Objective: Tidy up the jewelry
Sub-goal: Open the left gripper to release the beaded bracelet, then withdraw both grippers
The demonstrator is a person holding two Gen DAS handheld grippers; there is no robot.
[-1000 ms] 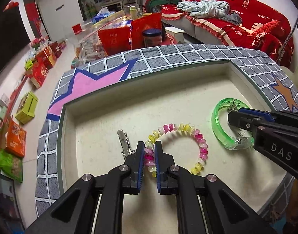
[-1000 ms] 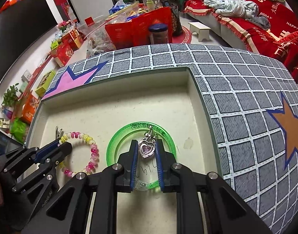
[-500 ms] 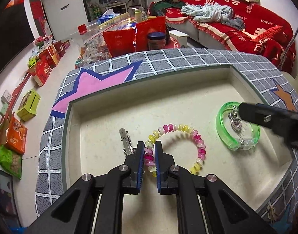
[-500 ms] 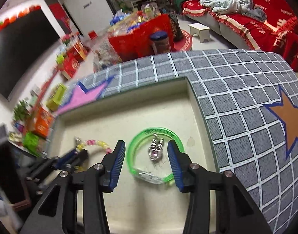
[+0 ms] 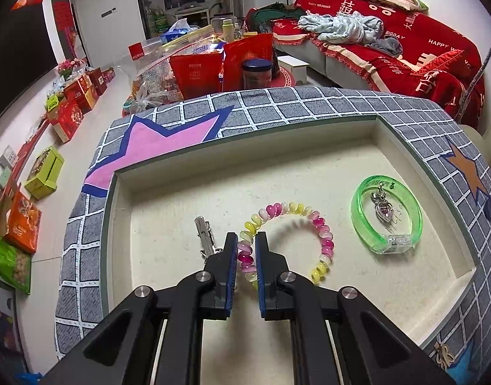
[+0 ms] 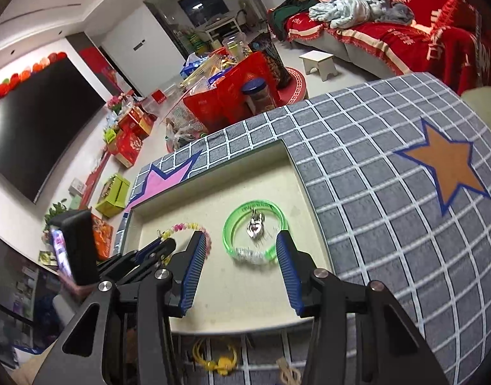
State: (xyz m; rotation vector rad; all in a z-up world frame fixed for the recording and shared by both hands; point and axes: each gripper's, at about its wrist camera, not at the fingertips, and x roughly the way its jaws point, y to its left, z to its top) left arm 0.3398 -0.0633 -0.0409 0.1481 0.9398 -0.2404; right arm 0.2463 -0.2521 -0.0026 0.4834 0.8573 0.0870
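Clearly the left gripper point(image 5: 246, 250) pinches the beaded bracelet point(image 5: 290, 240) at its near-left arc inside the cream tray point(image 5: 168, 173), while the right gripper point(image 6: 240, 253) hangs spread above the green bangle point(image 6: 256, 232), so a careless lift could snag the metal clip point(image 5: 205, 235) just beside it.

A red-covered sofa point(image 5: 406, 48) is standing behind the table; crumpled clothes point(image 5: 345, 25) are lying on it. Boxes point(image 5: 43, 173) are lining the floor beside a television point(image 6: 36, 128).
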